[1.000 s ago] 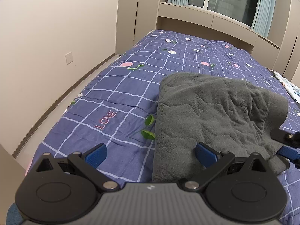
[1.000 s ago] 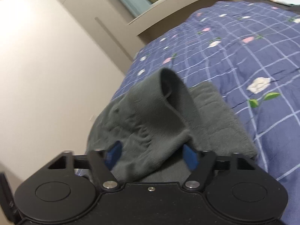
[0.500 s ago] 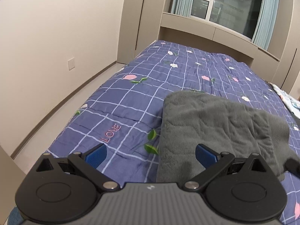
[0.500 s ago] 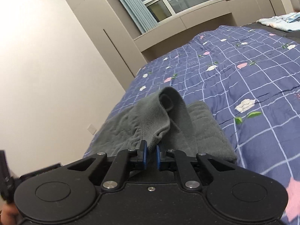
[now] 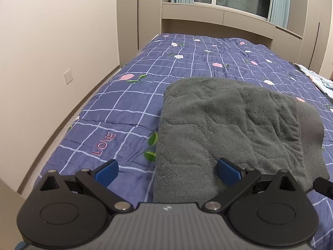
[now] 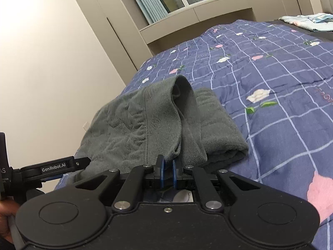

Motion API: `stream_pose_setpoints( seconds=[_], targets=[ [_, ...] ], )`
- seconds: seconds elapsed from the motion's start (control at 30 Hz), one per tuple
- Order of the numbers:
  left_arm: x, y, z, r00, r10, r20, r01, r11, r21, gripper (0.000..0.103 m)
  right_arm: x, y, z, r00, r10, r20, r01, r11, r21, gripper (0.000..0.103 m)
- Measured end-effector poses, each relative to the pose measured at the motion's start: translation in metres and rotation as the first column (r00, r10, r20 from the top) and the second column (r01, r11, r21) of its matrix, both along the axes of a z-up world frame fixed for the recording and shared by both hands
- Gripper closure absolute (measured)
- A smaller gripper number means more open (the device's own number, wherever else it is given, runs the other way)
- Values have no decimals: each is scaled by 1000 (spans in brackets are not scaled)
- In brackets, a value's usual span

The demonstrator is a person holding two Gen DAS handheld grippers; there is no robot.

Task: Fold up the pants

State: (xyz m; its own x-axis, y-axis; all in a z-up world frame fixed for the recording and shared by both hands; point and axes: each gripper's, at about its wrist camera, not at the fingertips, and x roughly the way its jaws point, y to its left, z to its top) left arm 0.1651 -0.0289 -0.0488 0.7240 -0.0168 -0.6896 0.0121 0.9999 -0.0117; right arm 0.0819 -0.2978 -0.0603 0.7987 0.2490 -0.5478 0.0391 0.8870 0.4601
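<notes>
Grey fleece pants [image 5: 229, 125], folded into a thick stack, are shown lying on the near part of a bed [image 5: 129, 95] covered by a blue checked quilt with flower prints. The left gripper [image 5: 166, 170] is held over the near left corner of the stack, its jaws spread wide and empty. The right gripper [image 6: 167, 171] is seen at the near edge, its jaws pressed together on a raised fold of the pants [image 6: 166, 112], which stands up as a ridge. Light blue cloth [image 6: 308, 20] is visible at the far right.
</notes>
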Motion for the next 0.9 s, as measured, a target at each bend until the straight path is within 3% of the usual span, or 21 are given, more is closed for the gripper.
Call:
stream_pose_setpoints(
  seconds=[0.2, 0.27, 0.33, 0.5, 0.9],
  targets=[
    [-1, 3, -1, 1000, 5, 6, -5, 1000, -1, 1, -5, -4, 3, 1000, 21, 20, -21, 1000, 12, 83],
    [-1, 3, -1, 1000, 5, 7, -5, 1000, -3, 1, -8, -11, 8, 998, 31, 59, -32, 999, 23, 60],
    [-2, 3, -2, 1000, 7, 7, -7, 1000, -5, 1, -8, -18, 14, 996, 29, 87, -31, 999, 21, 28],
    [-2, 3, -2, 1000, 9, 10, -9, 1000, -6, 1, 12, -35, 27, 992, 37, 120, -36, 999, -9, 3],
    [-1, 2, -3, 1000, 10, 6, -10, 1000, 6, 1, 98, -42, -3, 994, 109, 30, -110, 992, 55, 1]
  ],
)
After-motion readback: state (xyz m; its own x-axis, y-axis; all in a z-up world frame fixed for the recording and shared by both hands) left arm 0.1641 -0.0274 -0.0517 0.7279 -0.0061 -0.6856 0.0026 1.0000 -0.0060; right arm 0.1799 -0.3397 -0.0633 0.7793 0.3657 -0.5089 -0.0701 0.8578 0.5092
